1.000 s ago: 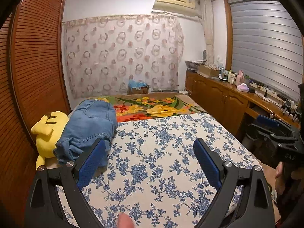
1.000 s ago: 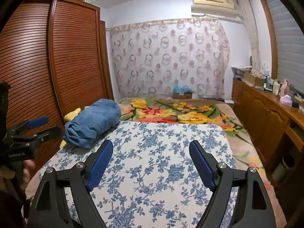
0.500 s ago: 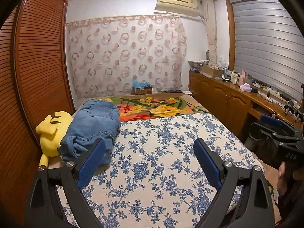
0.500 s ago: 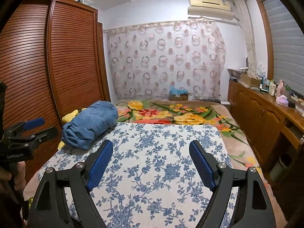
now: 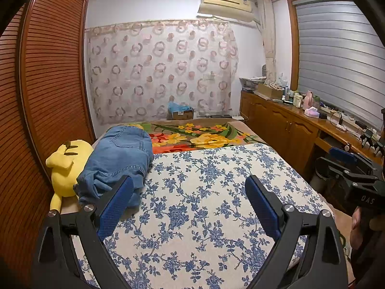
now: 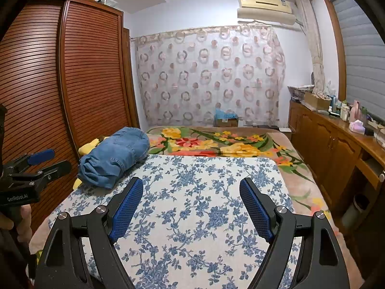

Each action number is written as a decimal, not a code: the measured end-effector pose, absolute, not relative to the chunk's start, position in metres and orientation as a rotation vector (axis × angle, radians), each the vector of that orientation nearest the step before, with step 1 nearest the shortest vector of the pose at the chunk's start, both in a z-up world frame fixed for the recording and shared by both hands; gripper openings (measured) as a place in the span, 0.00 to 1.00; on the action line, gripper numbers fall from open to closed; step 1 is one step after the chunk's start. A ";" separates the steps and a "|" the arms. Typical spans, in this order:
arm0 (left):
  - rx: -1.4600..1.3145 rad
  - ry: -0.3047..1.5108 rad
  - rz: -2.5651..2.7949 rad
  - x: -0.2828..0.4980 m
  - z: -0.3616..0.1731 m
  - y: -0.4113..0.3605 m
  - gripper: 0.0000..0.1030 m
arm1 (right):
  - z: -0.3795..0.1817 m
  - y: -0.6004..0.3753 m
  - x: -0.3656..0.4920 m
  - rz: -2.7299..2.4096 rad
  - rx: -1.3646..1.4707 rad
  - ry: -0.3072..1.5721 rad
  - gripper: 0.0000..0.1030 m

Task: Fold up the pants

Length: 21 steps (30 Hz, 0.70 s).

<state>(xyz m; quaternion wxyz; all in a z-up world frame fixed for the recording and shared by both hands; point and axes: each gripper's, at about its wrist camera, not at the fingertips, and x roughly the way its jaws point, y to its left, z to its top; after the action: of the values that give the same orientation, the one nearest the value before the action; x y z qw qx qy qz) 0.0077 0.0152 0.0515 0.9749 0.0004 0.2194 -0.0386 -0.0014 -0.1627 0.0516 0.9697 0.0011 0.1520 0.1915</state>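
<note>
Blue denim pants (image 5: 118,159) lie bunched in a heap on the far left of the bed, partly on a yellow plush toy; the right wrist view shows the pants (image 6: 115,155) from the other side. My left gripper (image 5: 189,183) hovers open over the blue-flowered bedcover (image 5: 204,204), its left finger just in front of the heap, nothing between the pads. My right gripper (image 6: 191,185) is open too, above the bedcover (image 6: 192,212) to the right of the pants. Each gripper appears at the edge of the other's view.
A yellow plush toy (image 5: 65,166) sits against the slatted wardrobe (image 5: 48,84) at the left. A bright floral blanket (image 5: 199,137) covers the far half of the bed. A wooden cabinet (image 5: 288,130) with bottles runs along the right wall.
Both views have drifted slightly, the right one rising a little; the pants have not moved and both grippers stay open.
</note>
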 end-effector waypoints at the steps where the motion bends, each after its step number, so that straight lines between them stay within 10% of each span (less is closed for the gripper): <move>1: 0.001 0.442 -0.078 0.008 0.051 0.015 0.92 | 0.052 -0.163 -0.001 0.387 0.002 0.307 0.81; 21: 0.000 0.439 -0.075 0.005 0.052 0.016 0.92 | 0.052 -0.171 -0.001 0.386 -0.002 0.299 0.81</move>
<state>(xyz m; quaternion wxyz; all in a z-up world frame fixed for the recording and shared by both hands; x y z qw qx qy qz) 0.0052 0.0159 0.0520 0.9753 0.0002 0.2175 -0.0370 -0.0010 -0.1712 0.0521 0.9704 -0.0011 0.1479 0.1909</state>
